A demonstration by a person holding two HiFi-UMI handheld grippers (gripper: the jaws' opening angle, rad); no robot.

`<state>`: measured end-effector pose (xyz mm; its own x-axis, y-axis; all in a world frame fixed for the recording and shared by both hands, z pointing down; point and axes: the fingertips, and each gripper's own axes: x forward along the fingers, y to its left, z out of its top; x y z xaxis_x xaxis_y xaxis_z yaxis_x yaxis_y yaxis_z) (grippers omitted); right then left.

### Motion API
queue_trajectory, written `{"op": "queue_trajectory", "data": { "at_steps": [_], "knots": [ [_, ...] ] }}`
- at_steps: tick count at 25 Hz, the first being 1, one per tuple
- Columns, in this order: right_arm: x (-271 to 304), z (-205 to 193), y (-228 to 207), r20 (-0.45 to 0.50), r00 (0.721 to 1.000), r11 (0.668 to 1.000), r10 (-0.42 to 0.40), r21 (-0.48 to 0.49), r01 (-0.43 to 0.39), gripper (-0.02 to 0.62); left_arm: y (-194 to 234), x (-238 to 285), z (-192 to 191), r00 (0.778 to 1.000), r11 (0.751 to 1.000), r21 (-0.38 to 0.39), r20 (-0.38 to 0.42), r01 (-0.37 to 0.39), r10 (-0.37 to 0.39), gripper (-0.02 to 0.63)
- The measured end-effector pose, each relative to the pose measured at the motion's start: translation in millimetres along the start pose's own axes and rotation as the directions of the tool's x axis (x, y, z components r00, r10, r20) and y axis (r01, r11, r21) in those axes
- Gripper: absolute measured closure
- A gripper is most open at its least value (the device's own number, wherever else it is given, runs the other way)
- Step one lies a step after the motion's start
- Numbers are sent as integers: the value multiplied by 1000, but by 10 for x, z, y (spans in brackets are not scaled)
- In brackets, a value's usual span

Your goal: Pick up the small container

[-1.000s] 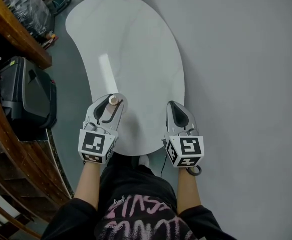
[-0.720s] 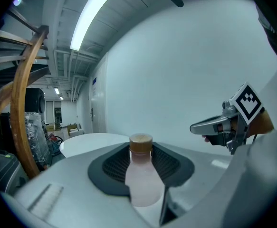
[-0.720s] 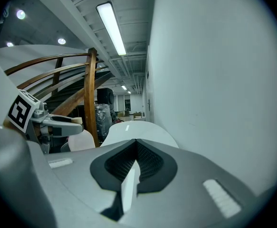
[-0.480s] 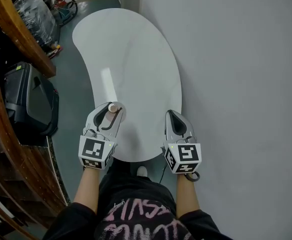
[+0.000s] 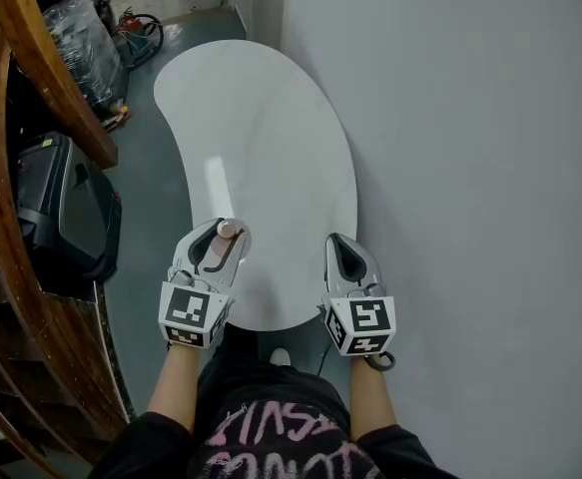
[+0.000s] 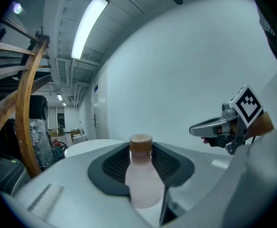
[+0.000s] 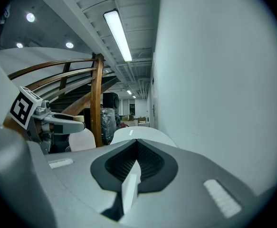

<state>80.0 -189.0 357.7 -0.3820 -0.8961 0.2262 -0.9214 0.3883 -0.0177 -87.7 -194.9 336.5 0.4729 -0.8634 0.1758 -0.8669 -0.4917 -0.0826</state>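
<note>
From the head view, both grippers sit over the near end of a white kidney-shaped surface point(image 5: 261, 118), the left gripper point(image 5: 217, 242) at about 7 o'clock on it and the right gripper point(image 5: 338, 244) at about 5 o'clock. This view shows only the round tan cap of the small container point(image 5: 227, 229), at the tip of the left gripper.

The left gripper view shows the rest of it. It is a small bottle with a pale pink body and a brown cap point(image 6: 140, 144), standing upright. The dark ribbed fingers point(image 6: 109, 167) are closed against its two sides and hold it. The right gripper point(image 6: 209, 127) shows at 3 o'clock in this view, and its marker cube point(image 6: 247, 104) is just behind it.

In the right gripper view, that gripper's fingers point(image 7: 155, 165) are pressed together with nothing between them. The left gripper point(image 7: 57, 122) appears at 9 o'clock, with the container's pale body point(image 7: 81, 139) hanging under its tip. The container's base is hidden, so I cannot tell whether it touches the surface.

A curved wooden railing point(image 5: 16, 168) and a black case point(image 5: 61, 208) lie at 9 o'clock in the head view. A plain grey wall point(image 5: 470, 168) fills the side at 3 o'clock.
</note>
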Motion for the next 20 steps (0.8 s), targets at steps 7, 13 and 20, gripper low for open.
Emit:
{"op": "queue_trajectory", "data": {
  "at_steps": [7, 13, 20],
  "knots": [
    [-125, 93, -3, 19, 1000, 1000, 10, -14, -10, 586, -68, -91, 94, 1000, 1000, 8, 24, -8, 8, 461],
    [-234, 137, 31, 35, 999, 999, 24, -26, -23, 586, -128, -180, 210, 999, 999, 20, 38, -25, 24, 461],
    [-307, 170, 70, 44, 998, 999, 41, -36, -40, 586, -194, -247, 223, 999, 999, 25, 36, -26, 25, 461]
  ]
}}
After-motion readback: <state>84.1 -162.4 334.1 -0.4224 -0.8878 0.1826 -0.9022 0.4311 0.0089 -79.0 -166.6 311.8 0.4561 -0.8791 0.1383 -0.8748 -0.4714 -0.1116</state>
